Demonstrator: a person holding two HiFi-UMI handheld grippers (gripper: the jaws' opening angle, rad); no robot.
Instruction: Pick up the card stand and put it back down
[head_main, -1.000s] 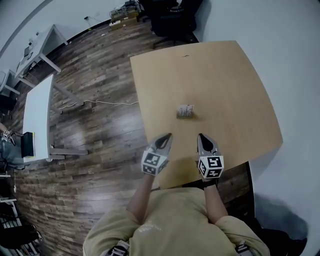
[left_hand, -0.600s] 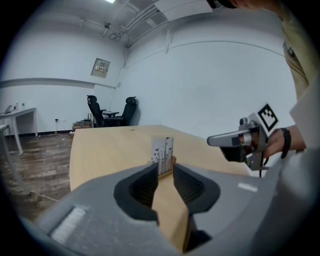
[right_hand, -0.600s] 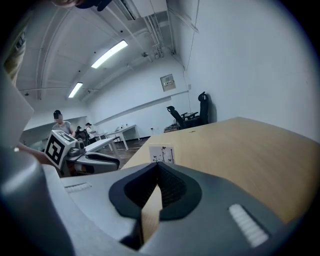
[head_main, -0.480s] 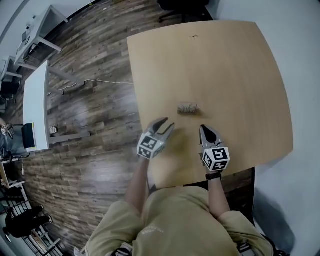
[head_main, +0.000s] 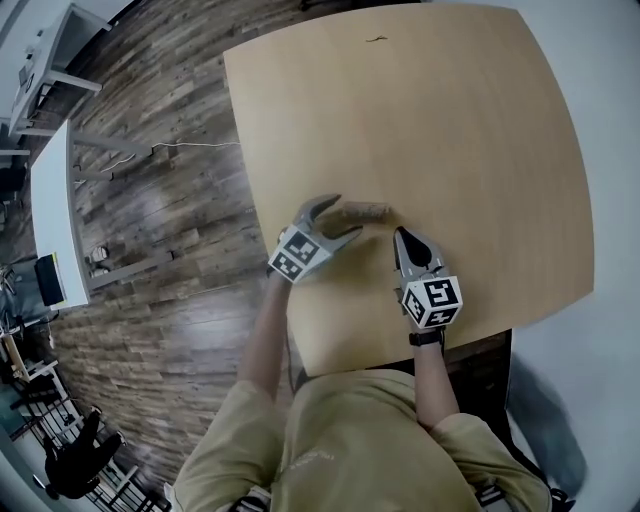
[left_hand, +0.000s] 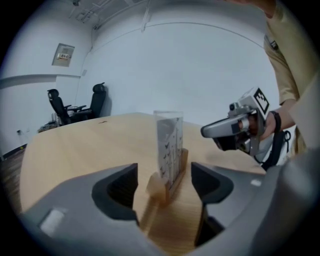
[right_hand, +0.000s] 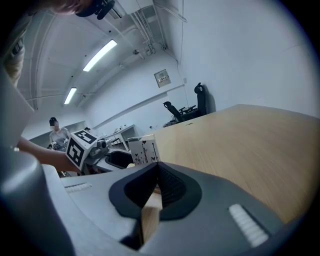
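Note:
The card stand (head_main: 365, 211), a small wooden base that holds a clear sleeve with a printed card, stands upright on the light wooden table (head_main: 450, 120). My left gripper (head_main: 343, 216) is at the stand's left end. Its jaws have just been opening and now stand wide on either side of the stand. In the left gripper view the card stand (left_hand: 169, 150) sits in the gap of my left gripper (left_hand: 162, 181), and the pads do not press on it. My right gripper (head_main: 403, 237) is shut and empty, just right of the stand. In the right gripper view the card stand (right_hand: 144, 151) shows beyond the closed tips of my right gripper (right_hand: 159, 169).
The table's near edge (head_main: 400, 350) lies close to the person's body. Dark wood floor (head_main: 150, 250) and white desks (head_main: 50, 200) lie to the left. Two office chairs (left_hand: 60, 102) stand behind the table. A person (right_hand: 57, 131) sits far off.
Both grippers moved forward and down toward the card stand. The left gripper's jaws went from shut to wide open and now straddle the stand's left end. The right gripper stayed shut.

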